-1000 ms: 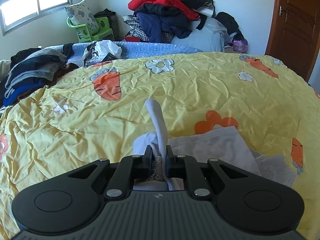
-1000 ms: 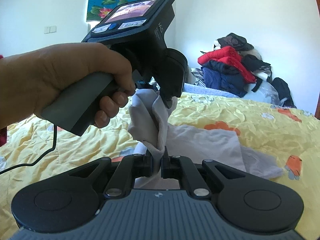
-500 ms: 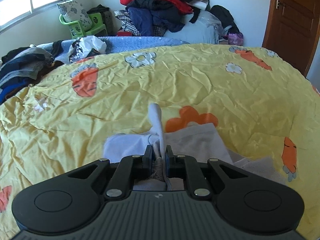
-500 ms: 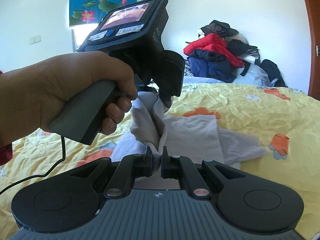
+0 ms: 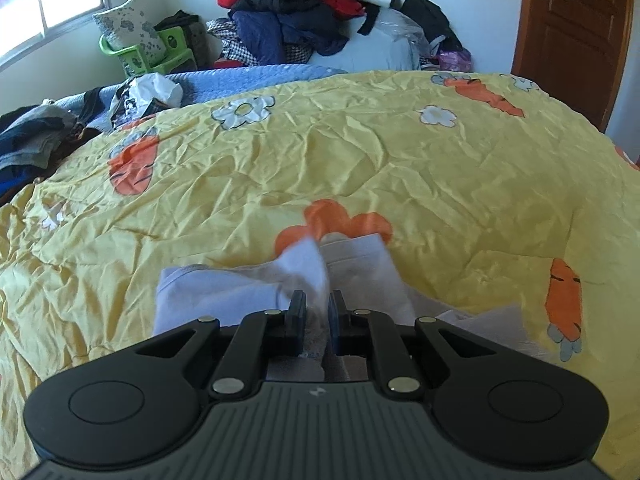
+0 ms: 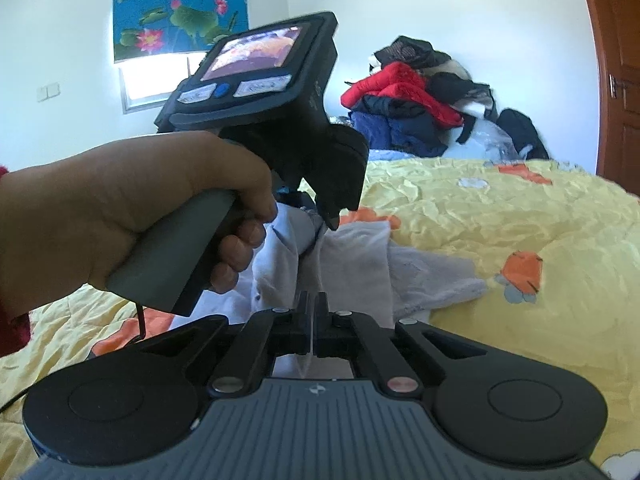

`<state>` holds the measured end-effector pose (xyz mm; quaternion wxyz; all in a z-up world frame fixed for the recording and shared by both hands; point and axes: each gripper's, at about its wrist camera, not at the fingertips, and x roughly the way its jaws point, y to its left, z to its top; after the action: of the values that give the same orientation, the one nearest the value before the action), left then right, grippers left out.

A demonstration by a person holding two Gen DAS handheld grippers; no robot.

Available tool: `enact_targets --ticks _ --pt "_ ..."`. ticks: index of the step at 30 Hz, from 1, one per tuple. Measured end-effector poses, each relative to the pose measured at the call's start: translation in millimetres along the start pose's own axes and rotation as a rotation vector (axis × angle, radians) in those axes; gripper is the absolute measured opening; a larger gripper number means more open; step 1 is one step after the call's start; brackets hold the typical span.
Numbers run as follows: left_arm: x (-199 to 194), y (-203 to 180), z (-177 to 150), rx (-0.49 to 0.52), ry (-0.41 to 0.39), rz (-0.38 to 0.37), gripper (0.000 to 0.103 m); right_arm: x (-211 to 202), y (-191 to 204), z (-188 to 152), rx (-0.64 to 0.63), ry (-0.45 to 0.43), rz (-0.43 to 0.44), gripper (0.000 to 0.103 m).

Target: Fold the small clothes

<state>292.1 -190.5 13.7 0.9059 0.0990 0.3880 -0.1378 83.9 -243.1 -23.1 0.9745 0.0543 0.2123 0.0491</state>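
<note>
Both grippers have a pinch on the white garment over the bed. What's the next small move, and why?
Probably lower both grippers together to lay the held edge down onto the rest of the white garment. The left gripper and right gripper are each shut on its cloth, the pinched part is lifted and bunched, while the remainder already lies on the yellow bedspread. Release only once it's flat.
</note>
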Motion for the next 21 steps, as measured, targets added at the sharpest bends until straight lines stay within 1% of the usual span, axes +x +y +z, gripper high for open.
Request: enact_targets --ticks 1,4,5,6,7,9,10,11,12,15,16,17,19,20,21 --pt "0 -2 0 0.003 0.0 -0.001 0.012 0 -4 -1 0.018 0.006 0.01 0.0" --pt "0 -6 0 0.013 0.003 -0.001 0.012 4 -16 -3 0.09 0.049 0.091 0.032" --pt "1 -7 0 0.018 0.003 -0.001 0.012 6 -21 -4 0.126 0.066 0.117 0.062" --pt "0 -8 0 0.025 0.003 0.0 0.012 7 -26 -5 0.16 0.074 0.147 0.086" --pt "1 -8 0 0.032 0.002 0.004 0.012 8 -31 -6 0.185 0.067 0.169 0.087" --pt "3 -9 0 0.05 0.007 0.015 0.012 9 -32 -5 0.179 0.071 0.168 0.076" --pt "5 -9 0 0.053 0.018 0.013 0.012 12 -30 -4 0.156 0.089 0.172 0.072" --pt "9 -8 1 0.059 0.042 0.0 0.012 16 -29 -3 0.146 0.106 0.182 0.066" --pt "10 -7 1 0.057 0.056 -0.014 0.012 20 -28 -3 0.149 0.122 0.192 0.066" --pt "7 -1 4 0.049 0.046 -0.044 0.012 31 -27 -5 0.186 0.174 0.207 0.063" --pt "6 1 6 0.046 0.041 -0.045 0.013 34 -28 -5 0.209 0.186 0.22 0.063" --pt "3 4 8 0.036 0.03 -0.04 0.016 38 -30 -6 0.237 0.197 0.241 0.063" --pt "-1 12 10 0.002 0.01 -0.046 0.032 44 -33 -4 0.29 0.206 0.268 0.063" --pt "-3 17 11 -0.022 0.003 -0.056 0.051 48 -35 -3 0.312 0.211 0.282 0.063" --pt "-5 22 10 -0.041 -0.008 -0.056 0.066 52 -37 -1 0.332 0.216 0.296 0.063"
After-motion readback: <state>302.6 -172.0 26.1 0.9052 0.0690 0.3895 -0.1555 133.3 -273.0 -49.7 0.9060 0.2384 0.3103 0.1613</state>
